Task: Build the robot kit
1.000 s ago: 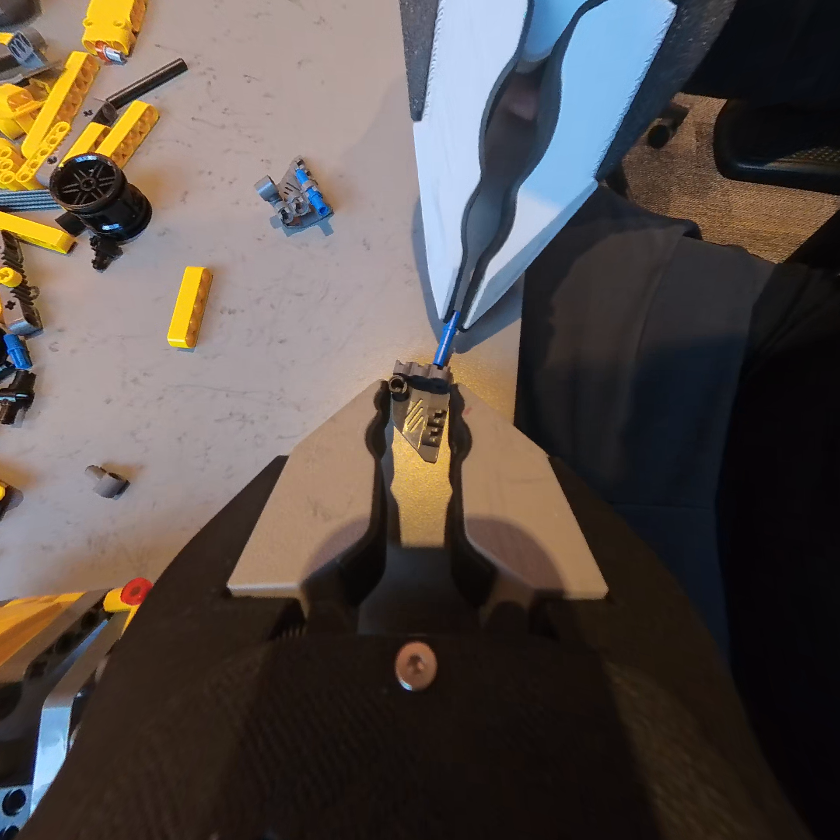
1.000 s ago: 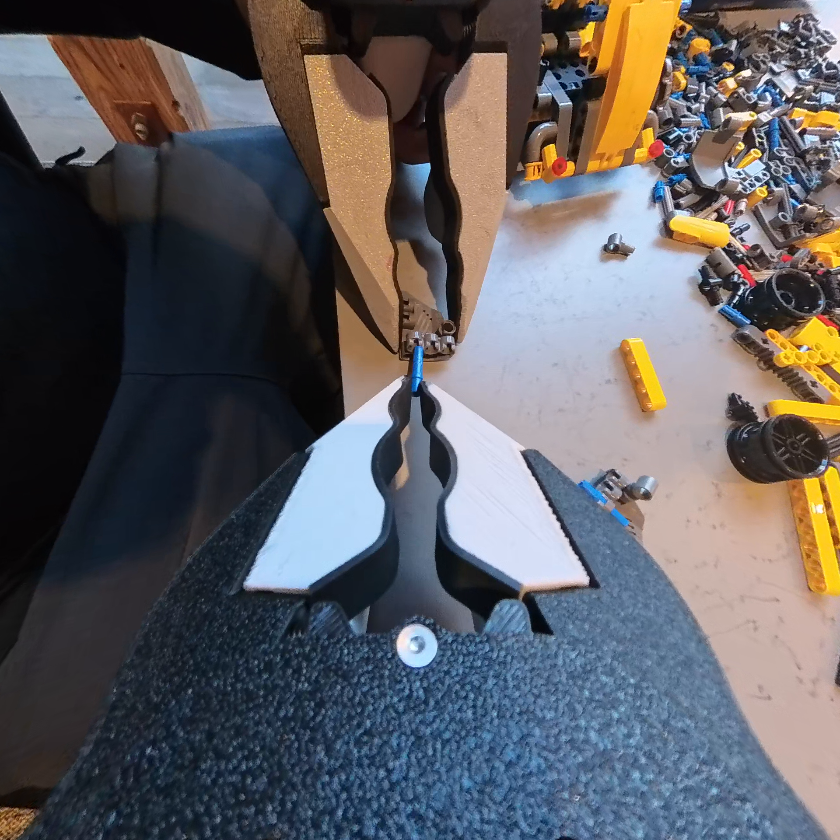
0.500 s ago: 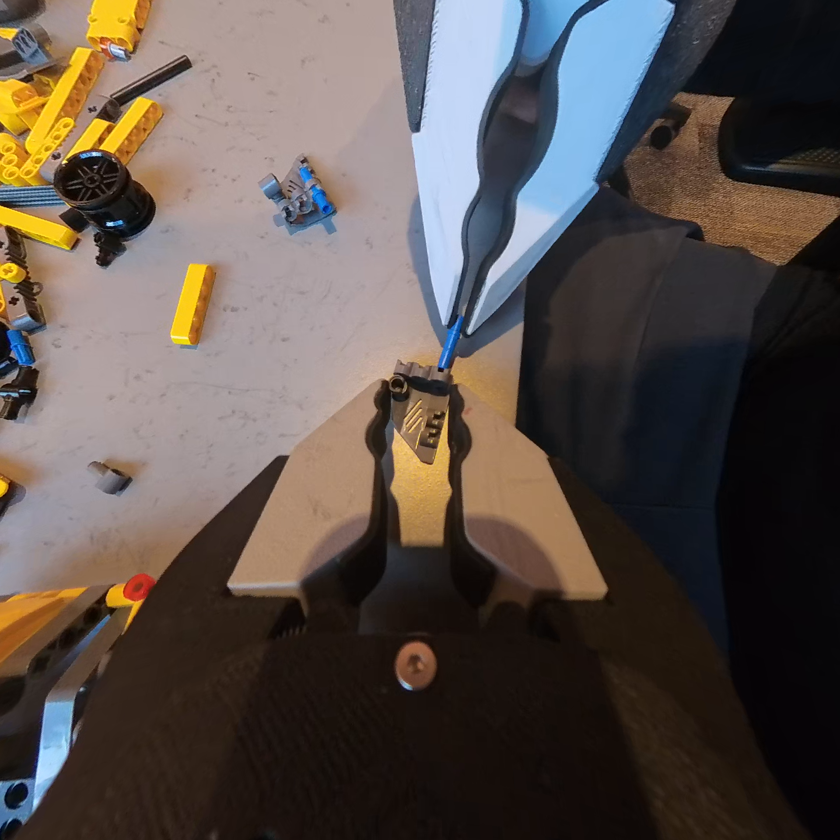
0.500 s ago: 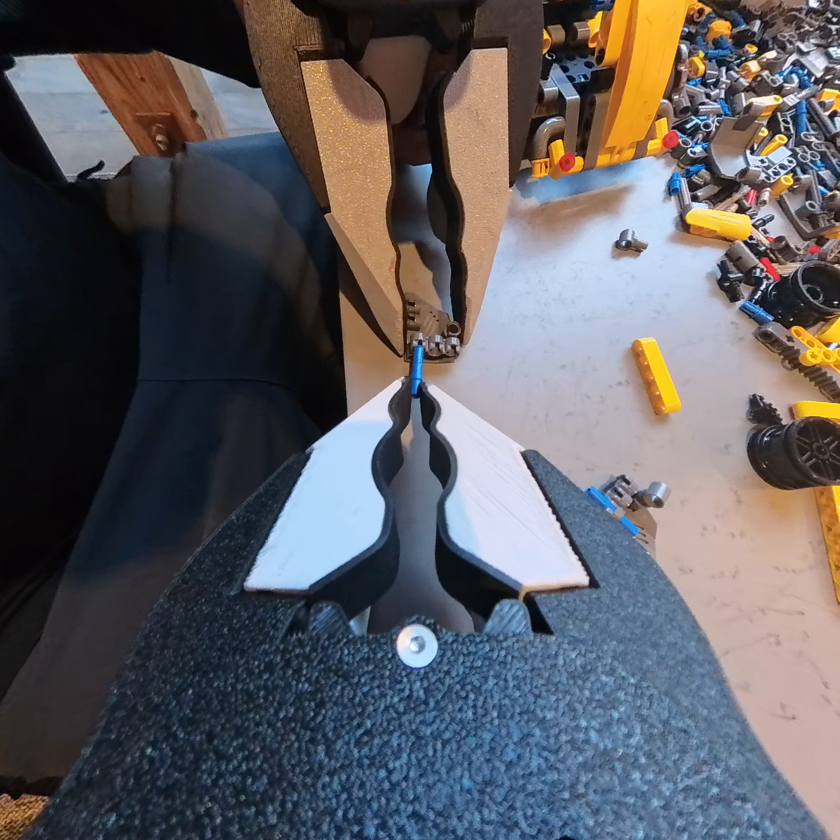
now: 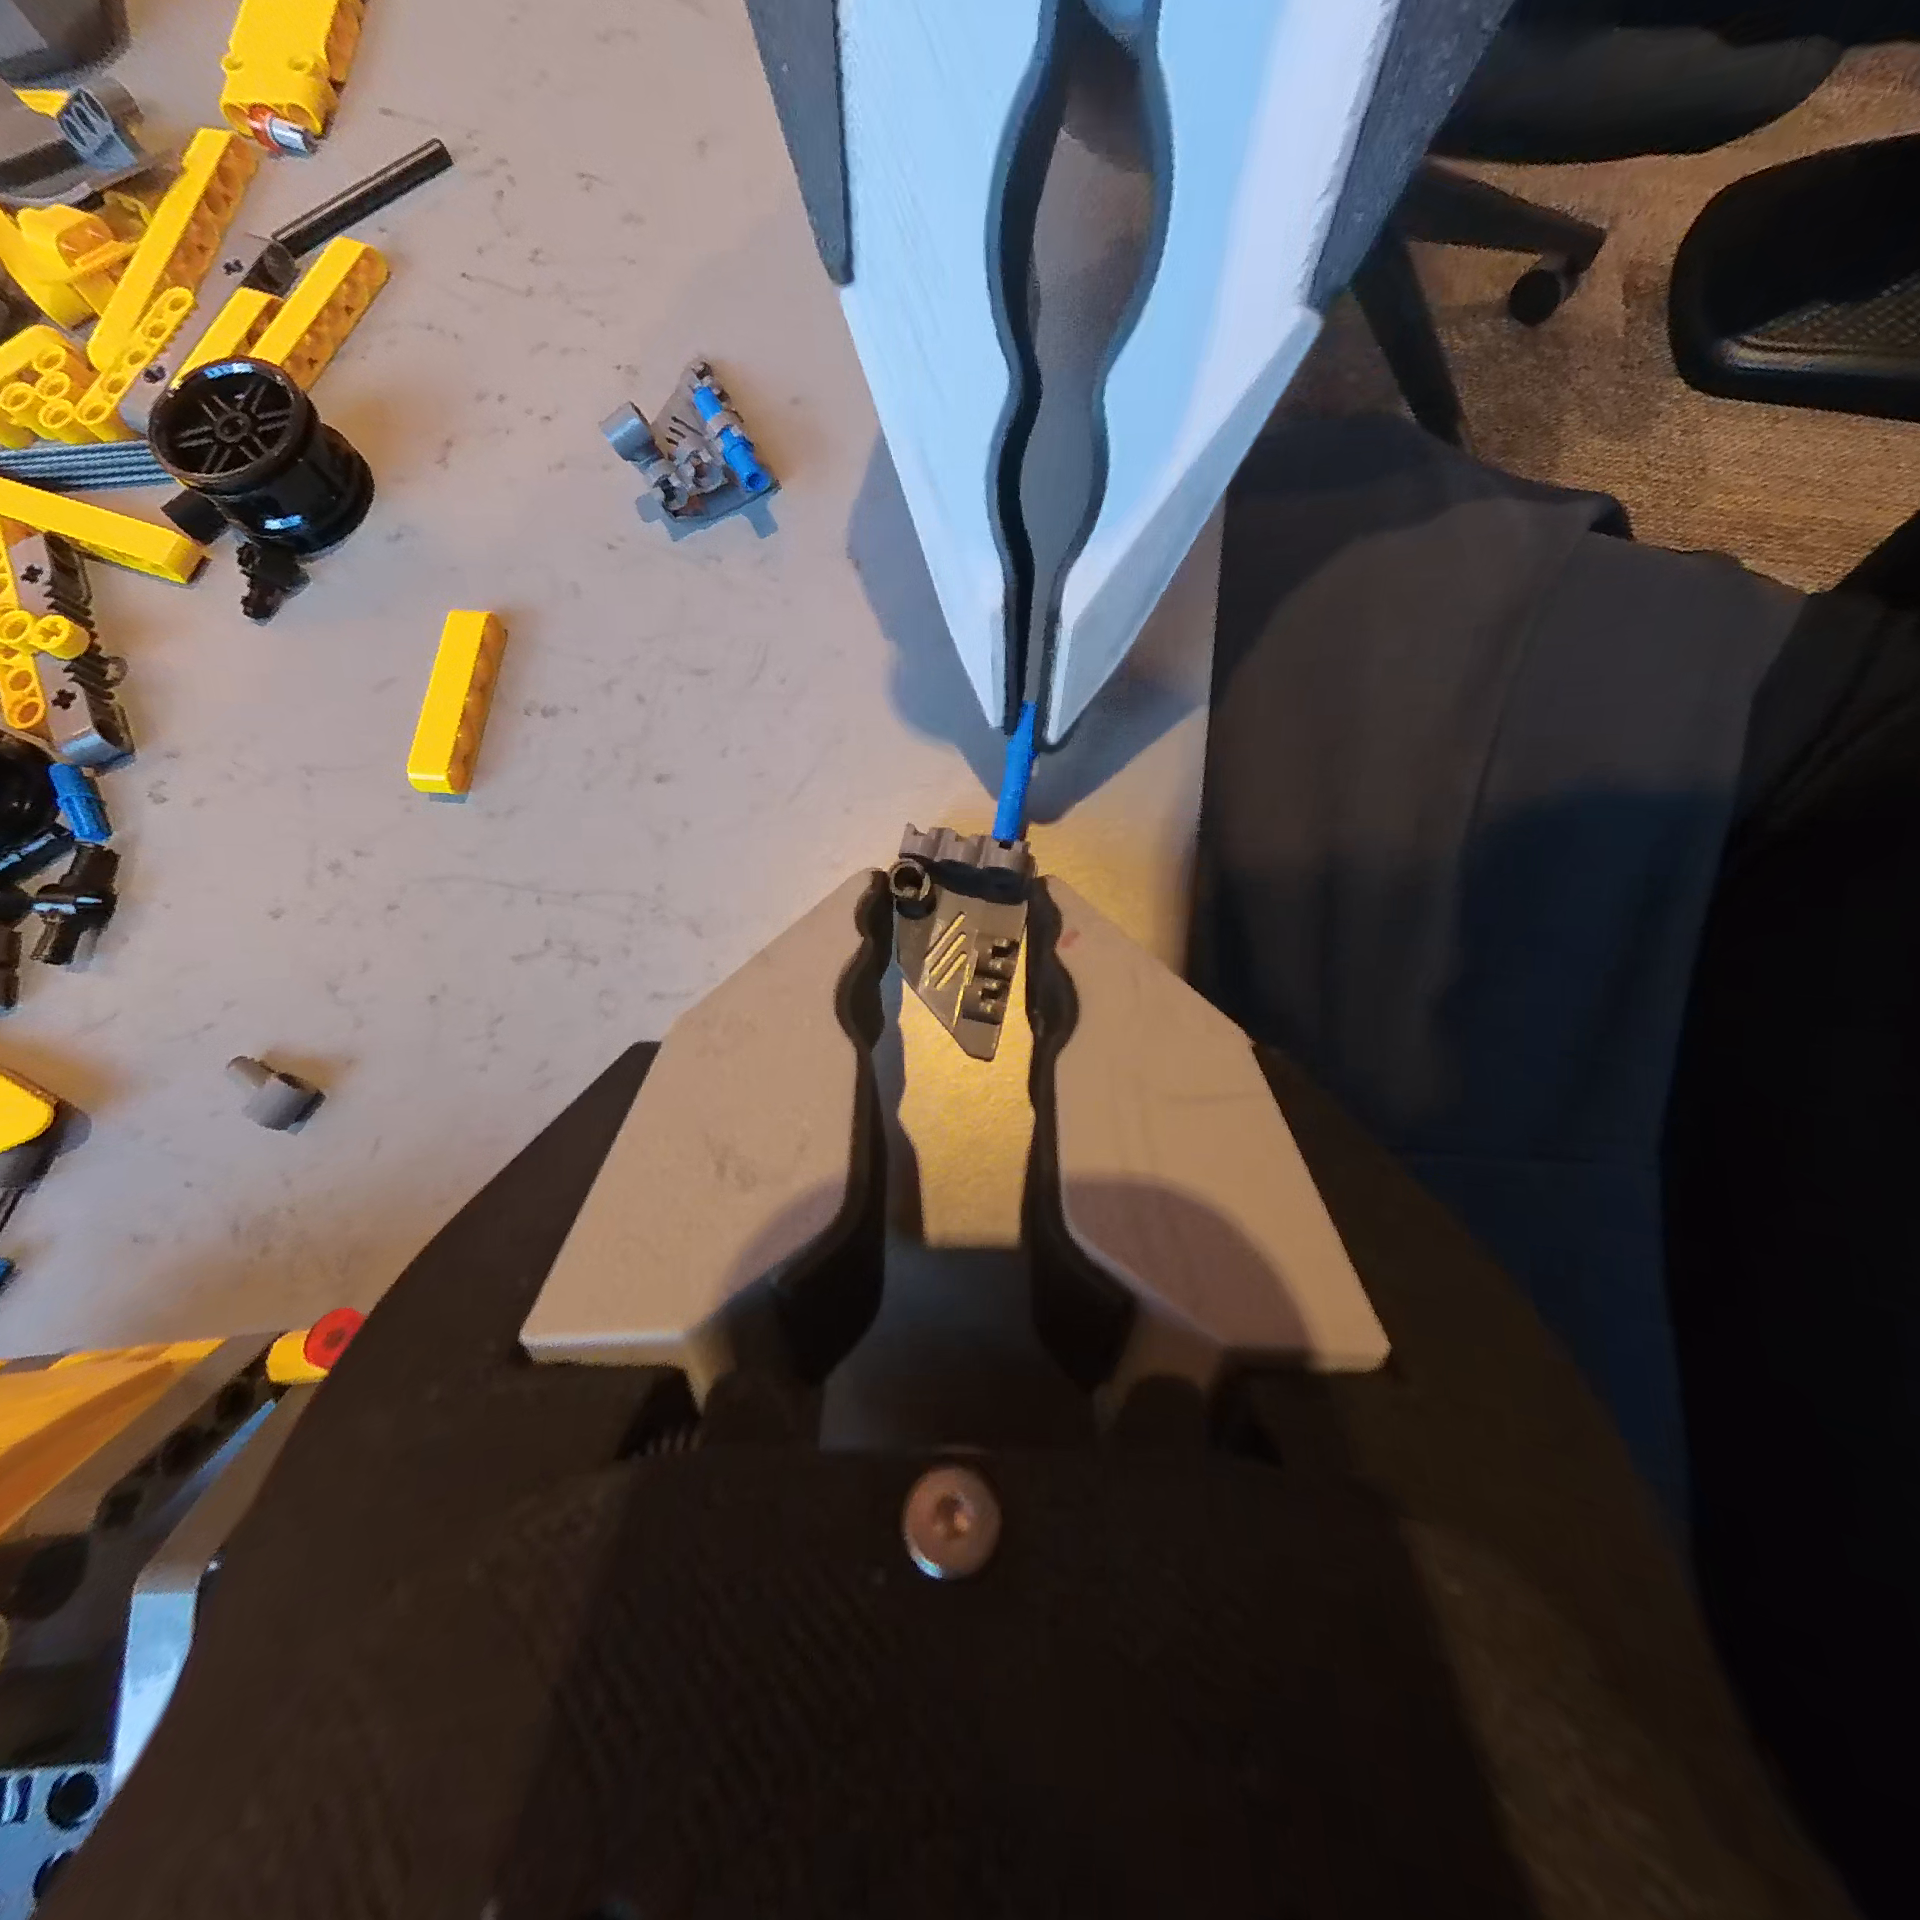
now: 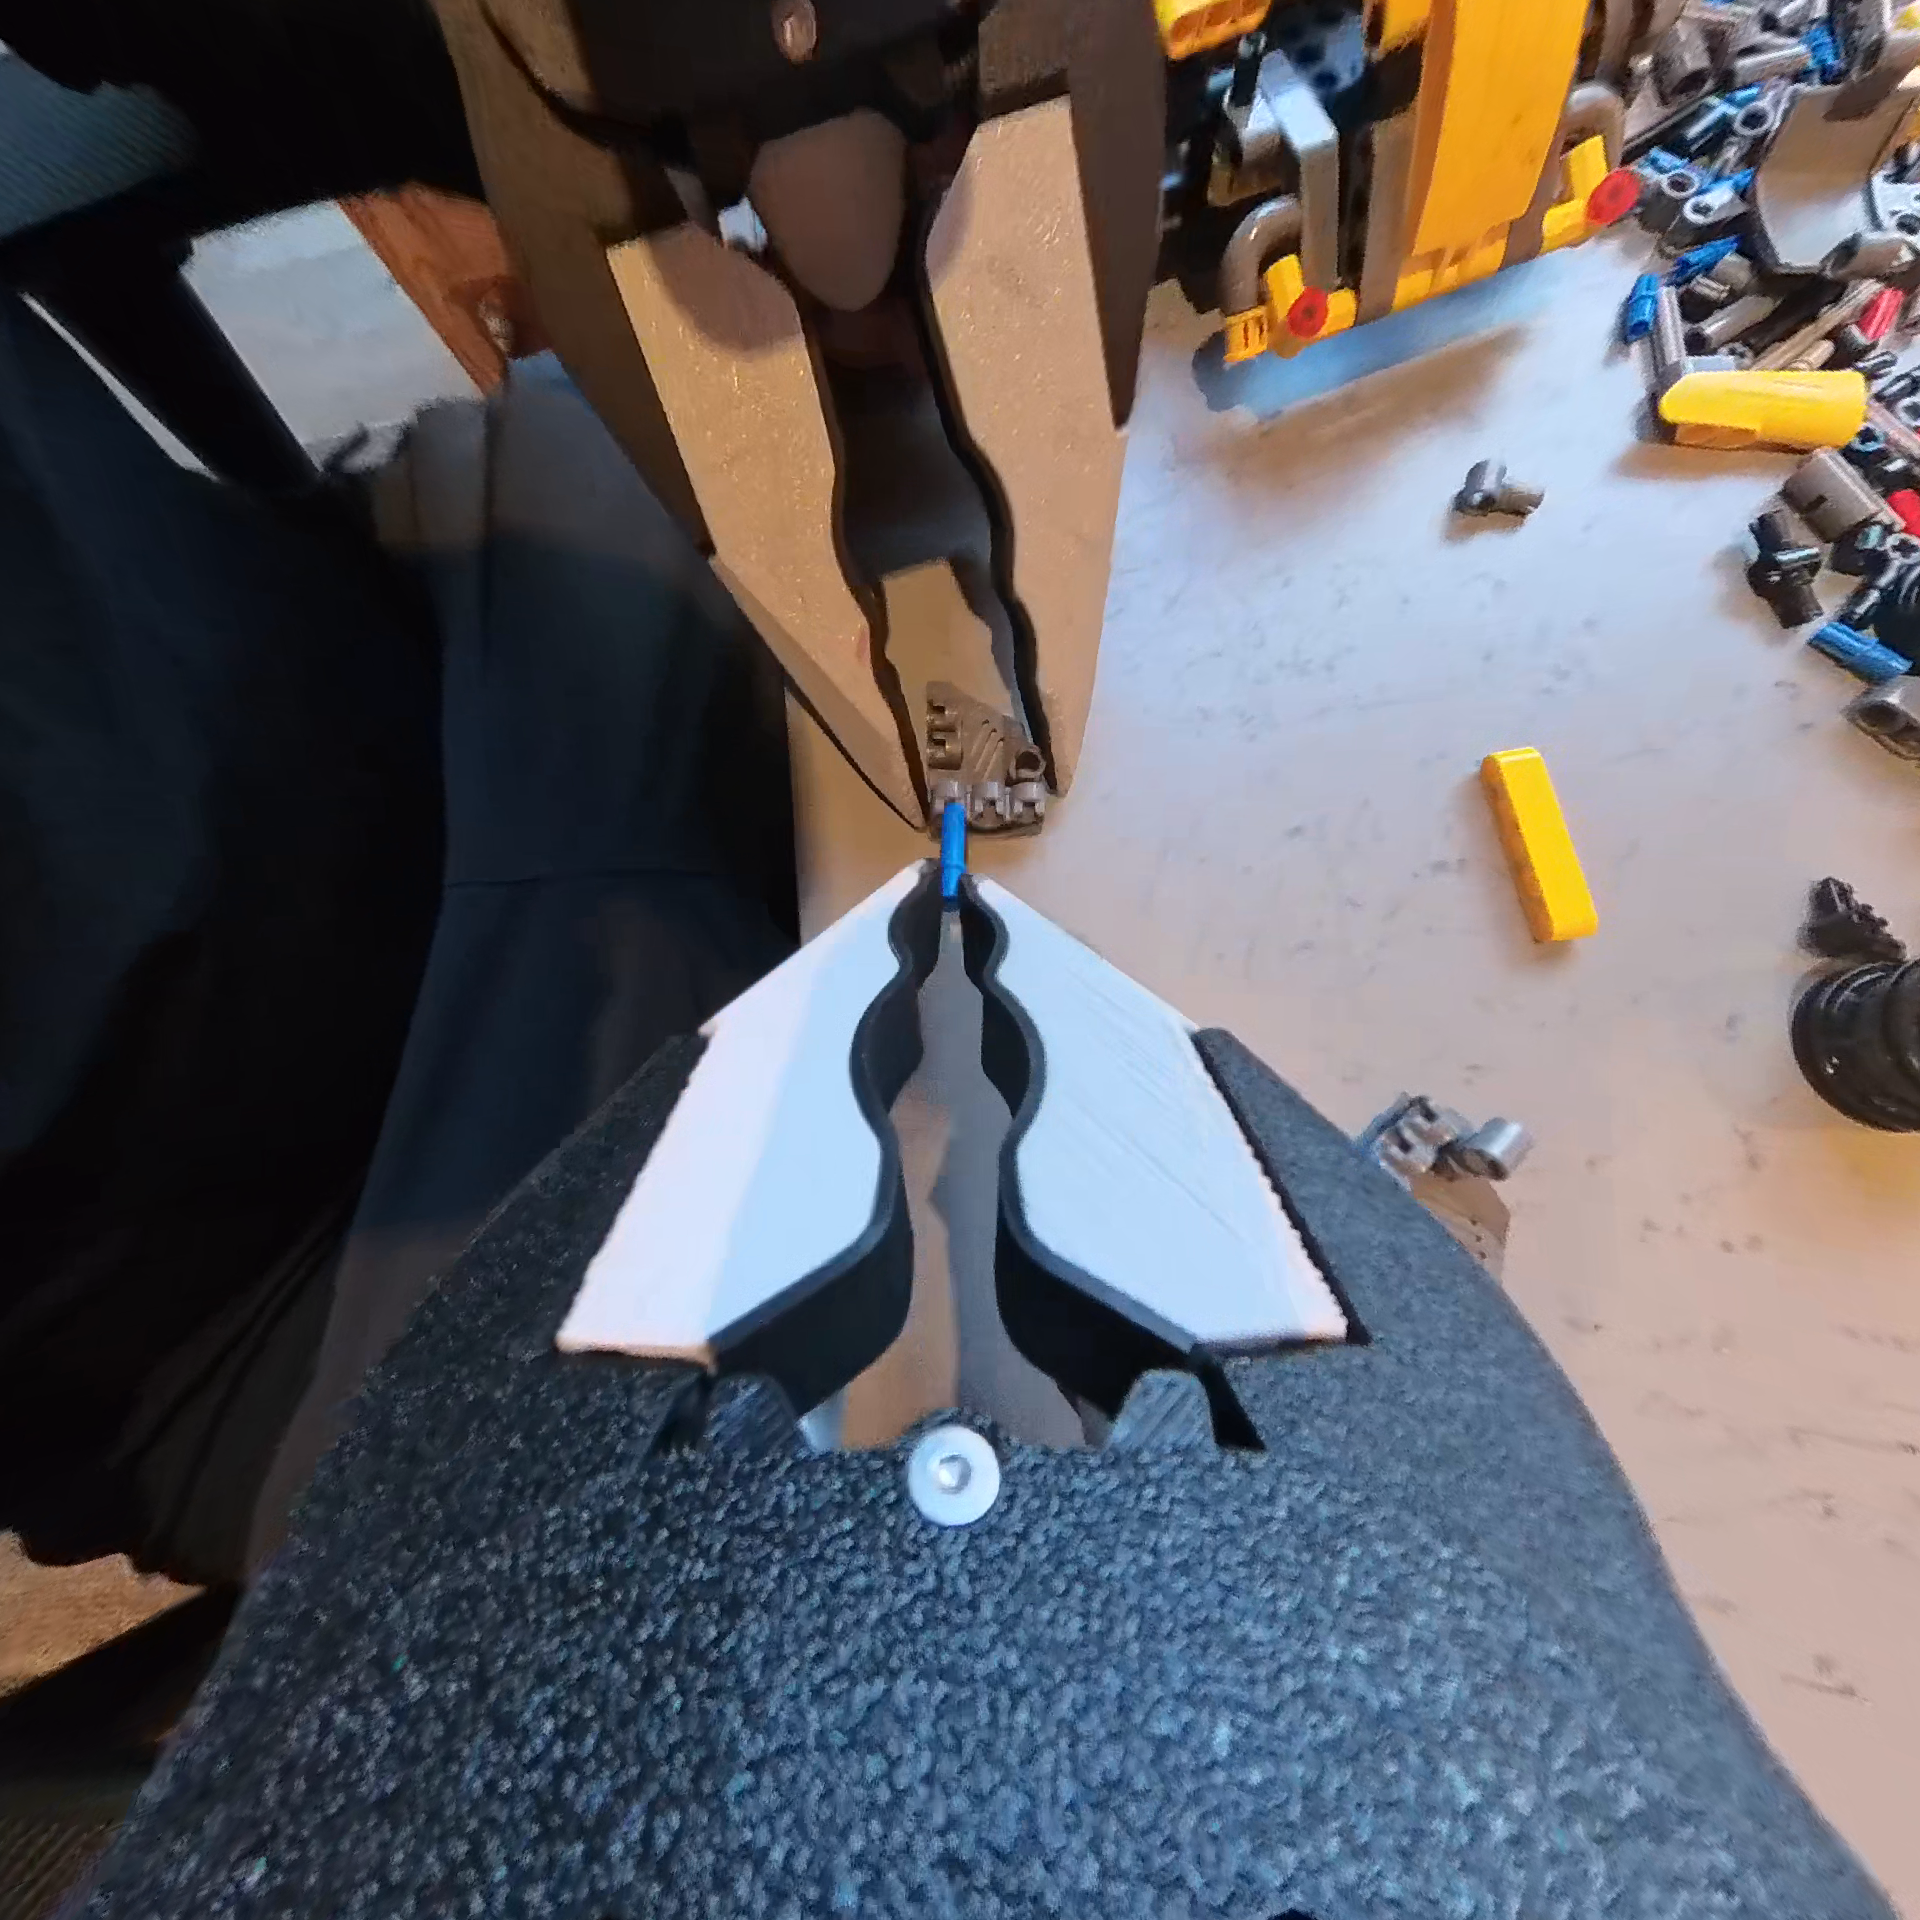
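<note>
— Two grippers meet tip to tip just off the table edge. What does each one have?

— Left gripper is clamped on a small grey wedge-shaped piece, pinched near its toothed end. Right gripper is squeezed tight on a thin blue pin; in the left wrist view the blue pin sticks out of the white tips and its free end touches the far corner of the grey piece's toothed edge.

— What could go wrong?

— I'd judge the pin is the weak spot. Only a short length is gripped, so a push slightly off line could swivel it between the tips or pop it out. The grey piece is held by its sides only, and could twist under a sideways load. Both sit above the table edge with dark cloth beside it, so a dropped part might fall off the table.

— And the poses?

— They point straight at each other, nearly in line, both hovering above the surface. The right one comes in from the far side, angled slightly down. Loose yellow beams, a black wheel and a small grey-and-blue assembly lie well apart to the side.
</note>
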Available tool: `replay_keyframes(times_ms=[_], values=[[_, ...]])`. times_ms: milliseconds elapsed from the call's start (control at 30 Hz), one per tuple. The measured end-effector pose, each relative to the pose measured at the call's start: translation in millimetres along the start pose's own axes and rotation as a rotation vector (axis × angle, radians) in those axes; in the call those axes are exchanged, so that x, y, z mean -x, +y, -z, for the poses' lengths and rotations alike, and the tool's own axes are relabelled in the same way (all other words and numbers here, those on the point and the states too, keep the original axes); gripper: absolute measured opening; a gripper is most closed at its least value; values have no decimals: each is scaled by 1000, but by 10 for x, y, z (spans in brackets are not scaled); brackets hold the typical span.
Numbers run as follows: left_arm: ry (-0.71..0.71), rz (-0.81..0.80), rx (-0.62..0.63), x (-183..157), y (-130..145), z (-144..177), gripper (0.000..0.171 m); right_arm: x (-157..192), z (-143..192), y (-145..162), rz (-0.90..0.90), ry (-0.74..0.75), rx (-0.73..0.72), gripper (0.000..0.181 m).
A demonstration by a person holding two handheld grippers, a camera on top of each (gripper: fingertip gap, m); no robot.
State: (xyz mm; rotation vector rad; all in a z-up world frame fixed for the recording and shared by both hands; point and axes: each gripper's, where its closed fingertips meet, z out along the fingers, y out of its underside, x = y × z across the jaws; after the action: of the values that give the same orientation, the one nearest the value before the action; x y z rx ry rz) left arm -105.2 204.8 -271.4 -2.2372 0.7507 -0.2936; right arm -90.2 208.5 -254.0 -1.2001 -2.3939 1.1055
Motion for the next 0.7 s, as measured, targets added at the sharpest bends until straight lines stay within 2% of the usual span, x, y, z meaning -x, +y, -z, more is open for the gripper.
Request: replay_keyframes(times_ms=[67, 167, 367, 533, 700], values=[[6, 3, -1, -11, -6, -7, 24, 20, 20, -50, -27, -24, -23, 3], [4, 3, -4, -7, -5, -7, 25, 2, 10, 5, -22, 0, -3, 3], [-26, -13, -6, 9, -10, -3, 25, -28, 9, 99, -41, 62, -59, 4], [-15, 8, -7, 3, -9, 3, 36, -10, 102, 63, -29, 115, -135, 3], [-13, 24, -29, 13, -26, 54, 39, 37, 150, 48, 3, 142, -159, 3]])
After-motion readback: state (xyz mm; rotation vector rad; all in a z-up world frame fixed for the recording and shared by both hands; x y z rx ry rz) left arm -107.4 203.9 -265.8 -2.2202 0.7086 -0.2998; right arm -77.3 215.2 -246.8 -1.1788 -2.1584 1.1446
